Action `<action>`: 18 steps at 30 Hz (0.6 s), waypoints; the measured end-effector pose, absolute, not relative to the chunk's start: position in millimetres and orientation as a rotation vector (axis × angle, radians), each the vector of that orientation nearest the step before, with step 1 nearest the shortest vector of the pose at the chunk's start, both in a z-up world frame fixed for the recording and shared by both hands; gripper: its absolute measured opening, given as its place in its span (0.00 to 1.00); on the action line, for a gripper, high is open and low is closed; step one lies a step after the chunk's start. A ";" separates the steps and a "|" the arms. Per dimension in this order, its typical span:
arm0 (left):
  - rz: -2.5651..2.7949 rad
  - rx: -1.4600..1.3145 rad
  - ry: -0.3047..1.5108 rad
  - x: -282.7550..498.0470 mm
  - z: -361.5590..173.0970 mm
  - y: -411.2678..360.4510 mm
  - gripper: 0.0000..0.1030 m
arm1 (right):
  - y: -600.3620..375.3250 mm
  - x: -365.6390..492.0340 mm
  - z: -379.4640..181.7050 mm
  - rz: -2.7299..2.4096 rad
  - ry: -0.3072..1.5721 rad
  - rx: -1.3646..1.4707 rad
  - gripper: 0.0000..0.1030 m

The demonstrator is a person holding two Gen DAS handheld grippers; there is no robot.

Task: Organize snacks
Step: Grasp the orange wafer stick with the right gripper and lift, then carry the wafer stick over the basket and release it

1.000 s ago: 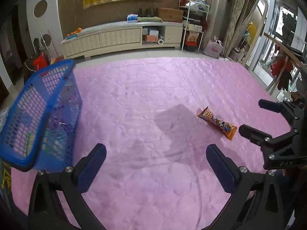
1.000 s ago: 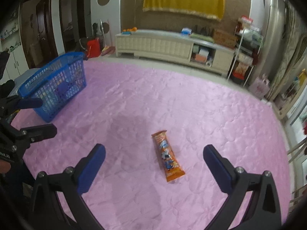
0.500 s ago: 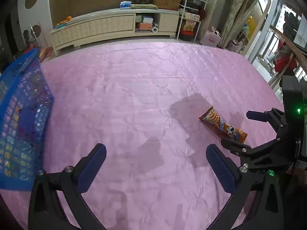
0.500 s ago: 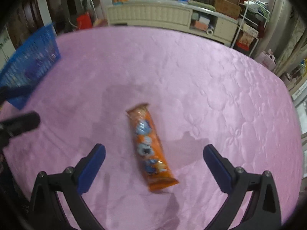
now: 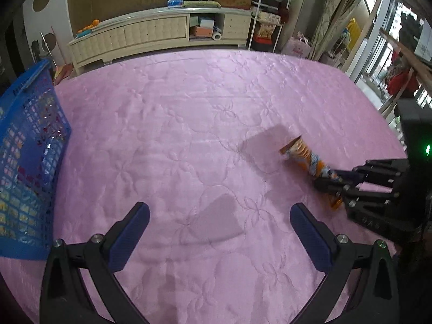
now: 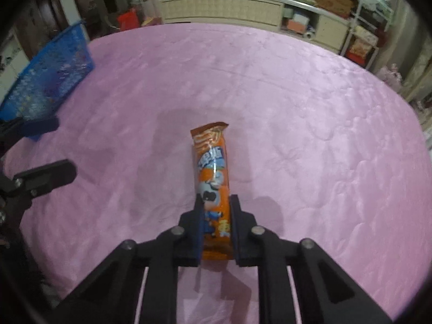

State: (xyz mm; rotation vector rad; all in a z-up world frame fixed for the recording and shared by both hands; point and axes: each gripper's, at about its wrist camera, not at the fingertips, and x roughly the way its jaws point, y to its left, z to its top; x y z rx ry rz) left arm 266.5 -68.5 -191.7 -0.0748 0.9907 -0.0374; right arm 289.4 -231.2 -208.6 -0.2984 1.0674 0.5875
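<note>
An orange snack packet with blue and white print lies lengthwise on the pink quilted cloth. My right gripper is shut on the packet's near end, one pad on each side. In the left wrist view the same packet sits at the right with the right gripper clamped on it. My left gripper stands open above bare cloth, nothing between its fingers. A blue mesh basket holding several snacks stands at the left edge; in the right wrist view the basket is at the far left.
A long cream cabinet runs along the far wall beyond the cloth. A metal shelf rack with boxes stands to its right. The left gripper's fingers reach in at the left of the right wrist view.
My right gripper came down over the orange packet and went from wide open to shut on its near end. The left gripper sank a little and stayed open; the basket slid toward the left edge.
</note>
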 end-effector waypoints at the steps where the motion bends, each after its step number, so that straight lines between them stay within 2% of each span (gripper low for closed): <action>1: -0.027 -0.072 0.981 263.1 -187.2 -66.5 1.00 | -227.6 284.5 -204.2 0.586 1.055 -0.311 0.19; 18: 0.056 -0.092 0.759 164.9 -95.2 -13.8 1.00 | -159.0 182.4 -82.2 0.697 0.858 -0.282 0.19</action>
